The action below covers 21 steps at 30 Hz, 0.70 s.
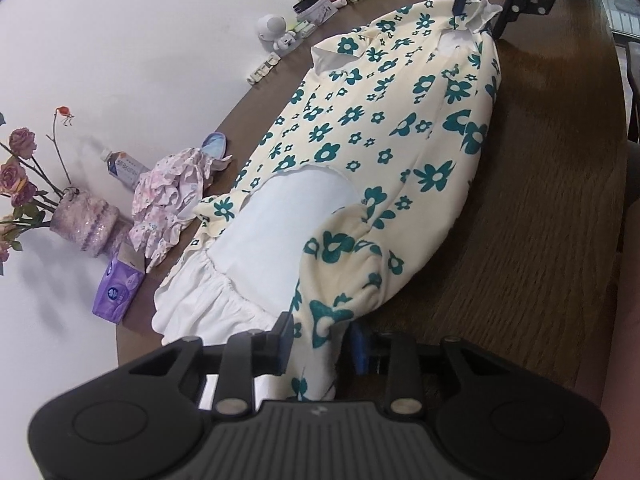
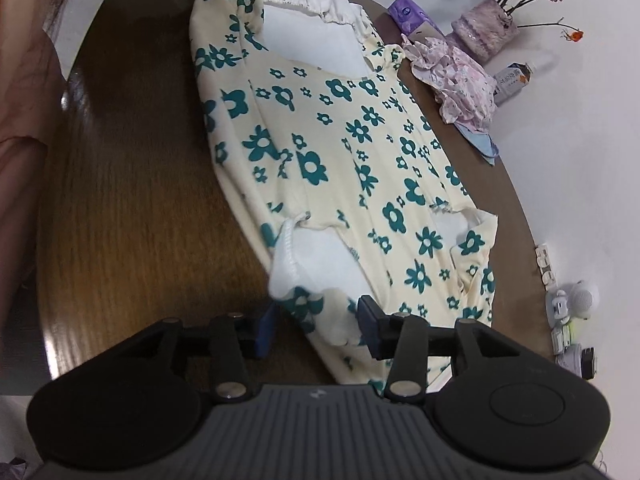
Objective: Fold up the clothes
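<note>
The floral garment [image 1: 384, 128] is spread flat on the tabletop [image 1: 540, 200], its sleeve and hem lying between the parted, ungripping left gripper [image 1: 320, 336] and right gripper [image 2: 316, 316]; edges should be aligned before creasing.

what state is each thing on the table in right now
floral dress: spread flat, one long side folded over
left gripper: open, fabric between its fingers
right gripper: open, over the dress's end
pink garment: crumpled heap
water bottle: lying on its side
tissue pack: opened
vase: upright, holding roses
</note>
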Motion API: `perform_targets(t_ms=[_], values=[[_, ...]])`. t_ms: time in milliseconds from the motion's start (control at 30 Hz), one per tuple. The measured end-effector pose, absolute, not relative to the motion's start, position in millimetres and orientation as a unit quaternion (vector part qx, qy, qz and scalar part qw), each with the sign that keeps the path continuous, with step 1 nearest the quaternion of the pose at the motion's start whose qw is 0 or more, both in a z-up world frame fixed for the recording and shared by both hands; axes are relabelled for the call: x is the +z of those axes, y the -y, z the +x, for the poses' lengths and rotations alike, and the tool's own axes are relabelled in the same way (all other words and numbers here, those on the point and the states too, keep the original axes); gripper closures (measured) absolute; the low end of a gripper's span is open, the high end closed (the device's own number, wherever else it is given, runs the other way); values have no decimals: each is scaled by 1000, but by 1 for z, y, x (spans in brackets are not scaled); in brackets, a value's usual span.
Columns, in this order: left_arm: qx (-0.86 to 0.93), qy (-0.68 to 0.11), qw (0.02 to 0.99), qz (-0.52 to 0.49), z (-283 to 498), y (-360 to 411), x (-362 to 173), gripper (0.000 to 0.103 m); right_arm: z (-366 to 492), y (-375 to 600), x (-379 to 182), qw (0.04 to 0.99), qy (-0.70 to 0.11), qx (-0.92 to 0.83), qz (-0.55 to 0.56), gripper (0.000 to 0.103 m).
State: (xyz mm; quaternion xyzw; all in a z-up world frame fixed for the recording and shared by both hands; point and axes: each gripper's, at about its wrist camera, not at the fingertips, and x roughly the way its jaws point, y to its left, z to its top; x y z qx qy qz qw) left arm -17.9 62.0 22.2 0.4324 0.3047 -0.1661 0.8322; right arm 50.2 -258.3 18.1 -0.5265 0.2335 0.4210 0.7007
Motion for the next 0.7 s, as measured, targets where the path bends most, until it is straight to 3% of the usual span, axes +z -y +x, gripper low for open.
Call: perform_targets(t_ms=[33,67,167,367,433,467,700], values=[[-167,-305,832,431,-18,-62,21,90,52,257,18,699,-234,422,-528,59],[-169,-305,833,430,-18,-62,21,91,54,255,18,697,-235,423,-529,60],[-170,-306,834,427,-18,-63,20,90,57,252,18,694,-239,426,-529,66],[-172,-303,835,426,-18,-63,18,94,60,256,19,700,-248,427,-515,62],[-177,-302,833,428,-20,-64,19,96,62,256,19,699,-259,433,-507,76],[-179,-301,832,430,-21,-63,20,97,63,255,19,693,-268,436,-507,98],[-206,-317,814,441,-9,-64,40,97,65,251,29,692,-259,437,-513,99]])
